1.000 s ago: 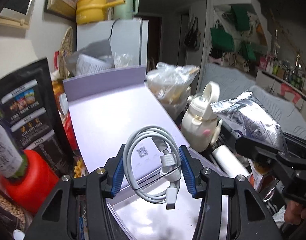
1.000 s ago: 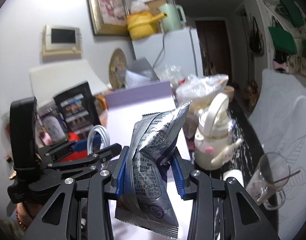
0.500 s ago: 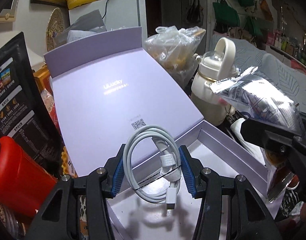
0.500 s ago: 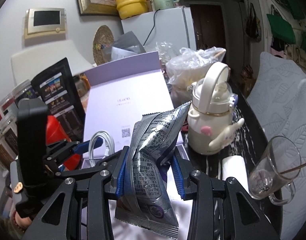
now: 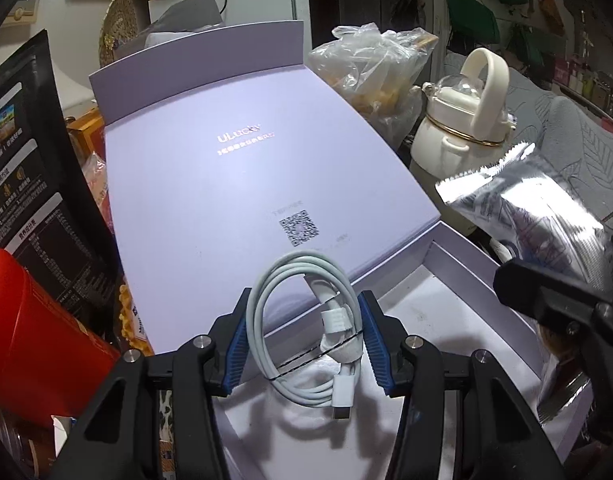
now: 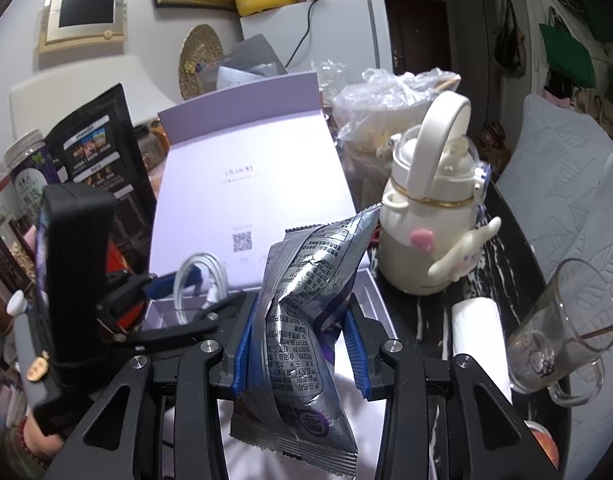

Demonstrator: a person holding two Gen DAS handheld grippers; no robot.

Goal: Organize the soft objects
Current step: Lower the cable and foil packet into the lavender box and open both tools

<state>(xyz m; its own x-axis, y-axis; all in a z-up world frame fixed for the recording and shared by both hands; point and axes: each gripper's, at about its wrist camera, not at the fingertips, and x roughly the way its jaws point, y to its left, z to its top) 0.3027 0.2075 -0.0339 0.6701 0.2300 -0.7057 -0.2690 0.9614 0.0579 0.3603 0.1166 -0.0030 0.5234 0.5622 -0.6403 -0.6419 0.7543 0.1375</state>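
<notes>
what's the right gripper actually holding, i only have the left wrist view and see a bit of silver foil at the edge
Observer: The right gripper is shut on a silver snack packet, pinched at its middle, printed side to the camera.
Operator: anything right of the box i can't see
Observer: Yes, a clear glass mug stands on the dark tabletop, with a white roll between it and the lilac box.
Operator: and my cable
Observer: The white cable hangs in the left gripper over the box's left end.
</notes>
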